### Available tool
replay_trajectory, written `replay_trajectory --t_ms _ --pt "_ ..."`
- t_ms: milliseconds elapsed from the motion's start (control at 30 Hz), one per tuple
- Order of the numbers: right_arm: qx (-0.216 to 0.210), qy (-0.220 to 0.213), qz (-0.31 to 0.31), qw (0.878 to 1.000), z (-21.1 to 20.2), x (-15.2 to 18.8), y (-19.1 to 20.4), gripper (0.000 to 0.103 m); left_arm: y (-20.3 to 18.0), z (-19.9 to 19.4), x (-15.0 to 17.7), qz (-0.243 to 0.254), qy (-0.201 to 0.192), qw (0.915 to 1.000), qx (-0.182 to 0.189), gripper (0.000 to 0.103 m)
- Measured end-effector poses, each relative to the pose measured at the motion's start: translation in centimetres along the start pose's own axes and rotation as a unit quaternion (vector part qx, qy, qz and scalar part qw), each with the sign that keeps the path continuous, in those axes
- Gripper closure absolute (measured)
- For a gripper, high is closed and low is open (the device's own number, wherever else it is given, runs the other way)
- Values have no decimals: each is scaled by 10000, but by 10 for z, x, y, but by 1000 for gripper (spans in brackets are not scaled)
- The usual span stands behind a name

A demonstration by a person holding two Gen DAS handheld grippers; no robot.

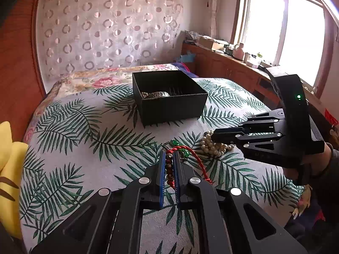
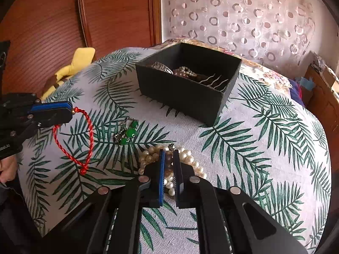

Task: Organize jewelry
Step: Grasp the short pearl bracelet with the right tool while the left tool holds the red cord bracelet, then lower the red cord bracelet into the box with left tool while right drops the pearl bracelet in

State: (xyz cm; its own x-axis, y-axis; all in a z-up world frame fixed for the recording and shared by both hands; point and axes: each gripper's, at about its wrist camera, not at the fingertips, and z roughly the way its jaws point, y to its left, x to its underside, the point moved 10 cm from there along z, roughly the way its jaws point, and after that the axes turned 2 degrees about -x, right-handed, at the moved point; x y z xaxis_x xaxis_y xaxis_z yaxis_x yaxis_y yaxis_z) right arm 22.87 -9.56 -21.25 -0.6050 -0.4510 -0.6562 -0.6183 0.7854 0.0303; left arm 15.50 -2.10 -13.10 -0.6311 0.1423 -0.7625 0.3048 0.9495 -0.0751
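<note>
Now pearls [image 2: 186,158] between right hand-held gripper [image 2: 168,151] pads.

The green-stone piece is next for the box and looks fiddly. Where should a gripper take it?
Probably grip the green-stone piece across its narrow line of stones, coming from above: it lies flat on the leaf-print cover, apart from the pearls, offering no raised edge sideways.

No legible text; faint white marking on left gripper [image 2: 70,111] body too small to read
</note>
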Motion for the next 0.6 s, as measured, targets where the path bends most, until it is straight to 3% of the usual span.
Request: replay_trajectory --t_ms 200,600 --pt "60 -380 16 9993 -24 -10 1 95 2 -2 -5 -17 -58 10000 -19 97" --pt "323 -1266 -226 9912 -100 -67 -2 95 1 -9 -43 65 -370 9993 -6 97"
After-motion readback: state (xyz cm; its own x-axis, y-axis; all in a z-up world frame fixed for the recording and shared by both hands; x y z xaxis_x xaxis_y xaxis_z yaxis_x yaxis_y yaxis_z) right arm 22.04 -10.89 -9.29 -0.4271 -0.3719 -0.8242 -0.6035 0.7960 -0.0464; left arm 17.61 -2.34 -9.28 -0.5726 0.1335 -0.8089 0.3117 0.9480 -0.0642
